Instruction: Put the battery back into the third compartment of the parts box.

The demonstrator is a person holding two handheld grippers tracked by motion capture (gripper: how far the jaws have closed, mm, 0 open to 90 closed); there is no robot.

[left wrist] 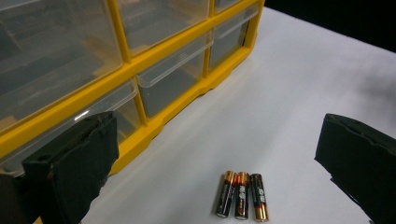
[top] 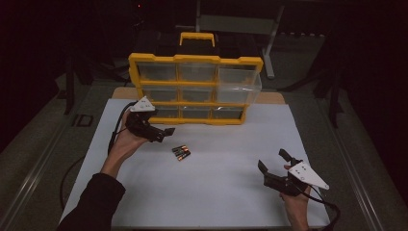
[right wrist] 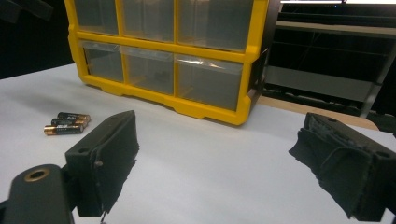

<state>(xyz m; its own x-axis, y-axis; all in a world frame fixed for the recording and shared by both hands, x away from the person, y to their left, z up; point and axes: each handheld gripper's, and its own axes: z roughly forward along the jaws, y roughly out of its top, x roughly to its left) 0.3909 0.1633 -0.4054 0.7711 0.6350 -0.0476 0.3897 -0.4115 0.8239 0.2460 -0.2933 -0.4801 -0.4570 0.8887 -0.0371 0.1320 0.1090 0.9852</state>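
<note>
Three AA batteries (top: 181,152) lie side by side on the white mat, just in front of a yellow organizer (top: 195,58) with clear drawers. Its top right drawer (top: 239,82) is pulled out. My left gripper (top: 162,133) hovers open just left of the batteries and close to the organizer's bottom row. In the left gripper view the batteries (left wrist: 241,194) lie between and ahead of the wide-apart jaws of my left gripper (left wrist: 217,144), with the organizer (left wrist: 119,28) on the left. My right gripper (top: 273,160) is open and holds nothing near the front right. In the right gripper view it (right wrist: 219,149) faces the organizer (right wrist: 254,56), with the batteries (right wrist: 67,123) far left.
The white mat (top: 216,192) covers most of the table, with a wooden board edge (top: 272,98) behind it. A black case with a yellow handle (top: 197,38) stands behind the organizer. A metal stand (top: 269,43) sits at the back right. The surroundings are dark.
</note>
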